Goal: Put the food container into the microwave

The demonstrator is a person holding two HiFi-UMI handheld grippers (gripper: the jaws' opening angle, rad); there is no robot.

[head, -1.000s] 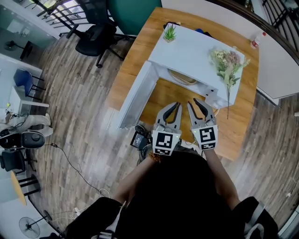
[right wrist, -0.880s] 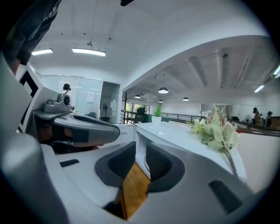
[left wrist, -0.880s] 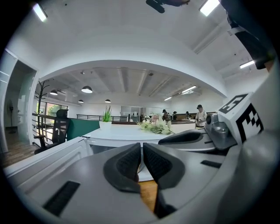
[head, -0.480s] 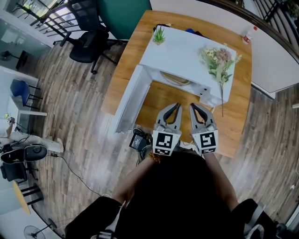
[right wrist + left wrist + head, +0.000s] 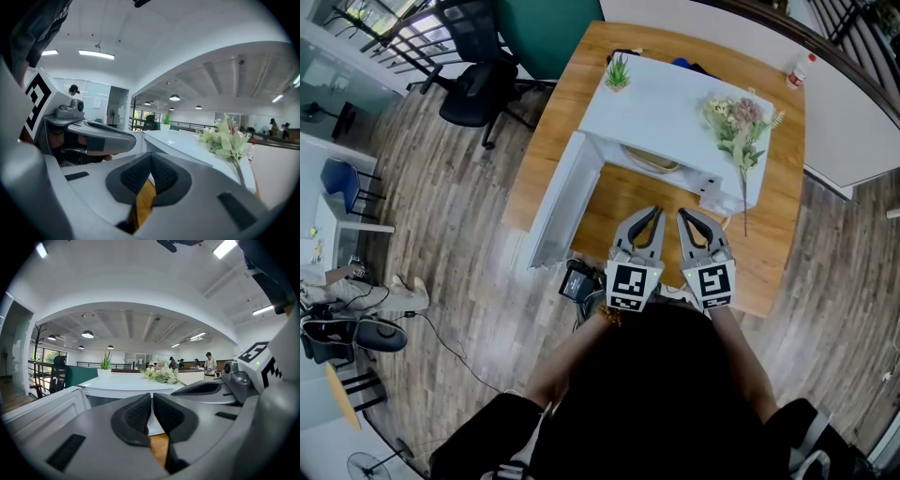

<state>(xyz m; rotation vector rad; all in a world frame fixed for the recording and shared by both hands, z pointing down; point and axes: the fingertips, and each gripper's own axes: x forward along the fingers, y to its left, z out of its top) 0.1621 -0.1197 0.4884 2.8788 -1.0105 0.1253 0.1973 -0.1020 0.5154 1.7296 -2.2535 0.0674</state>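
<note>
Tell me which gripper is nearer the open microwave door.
Left. The left gripper hovers just right of the microwave door; the right gripper, its jaws just closed empty, sits on the left gripper's far side, farther from the door.

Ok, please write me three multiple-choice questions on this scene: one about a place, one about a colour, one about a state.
1. Where does the small green potted plant stand?
A. On top of the white box-shaped microwave
B. On a wall shelf
C. Inside the microwave

2. What colour is the swivel office chair?
A. Red
B. Black
C. Yellow

3. In what state is the microwave's door?
A. Shut
B. Taken off
C. Swung open

Answers:
1 A: the plant sits at a far corner of the microwave's top.
2 B: the chair's seat and back are black.
3 C: the door stands out to the left in the head view, and the cavity shows.
</note>
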